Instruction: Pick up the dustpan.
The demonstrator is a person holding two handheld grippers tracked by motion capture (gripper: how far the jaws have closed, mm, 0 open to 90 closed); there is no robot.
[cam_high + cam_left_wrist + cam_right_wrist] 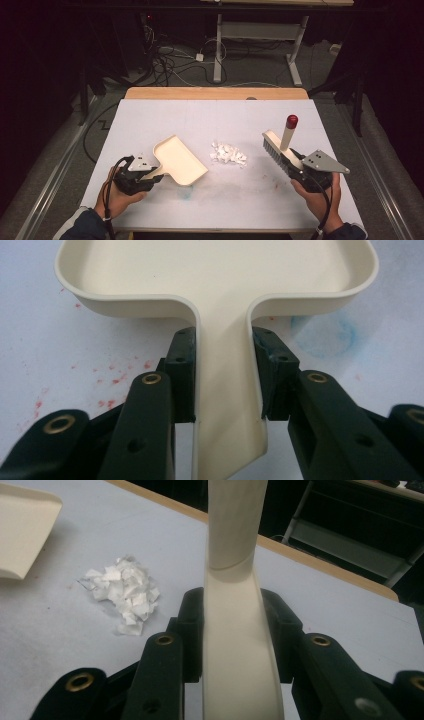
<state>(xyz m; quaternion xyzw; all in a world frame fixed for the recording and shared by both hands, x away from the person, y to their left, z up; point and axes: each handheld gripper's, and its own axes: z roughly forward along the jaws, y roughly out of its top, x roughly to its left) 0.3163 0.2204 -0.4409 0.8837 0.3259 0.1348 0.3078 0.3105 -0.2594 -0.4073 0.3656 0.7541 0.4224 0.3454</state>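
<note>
- Left gripper: jaws clamped on the flat handle of the cream plastic dustpan, pads pressing both side edges of the handle just below where it flares into the pan.
- Right gripper: jaws clenched on the cream back of the hand brush, one pad on each side; brush handle rises up and away from the jaws.
- High view: left gripper holds the dustpan low at the table's left, open mouth turned away toward the far left, not at the scraps; can't tell if the pan touches the surface.
- High view: right gripper holds the brush at right, bristles facing the middle, red-capped handle tip sticking up.
- Pile of white paper scraps sits between pan and brush, apart from both; seen too from the right gripper.
- Table: pale sheet, red specks and a blue smudge near the pan.
- Handling, judged: dustpan is light, stiff, thin-walled, smooth; narrow handle could twist in the pads, so grip close to the pan body as now.
- Brush: light, rigid back, bristles flex; hold the back for sweeping control.
- Scraps: near weightless, loose, scatter easily; slow short strokes, pan lip flat on the table.
</note>
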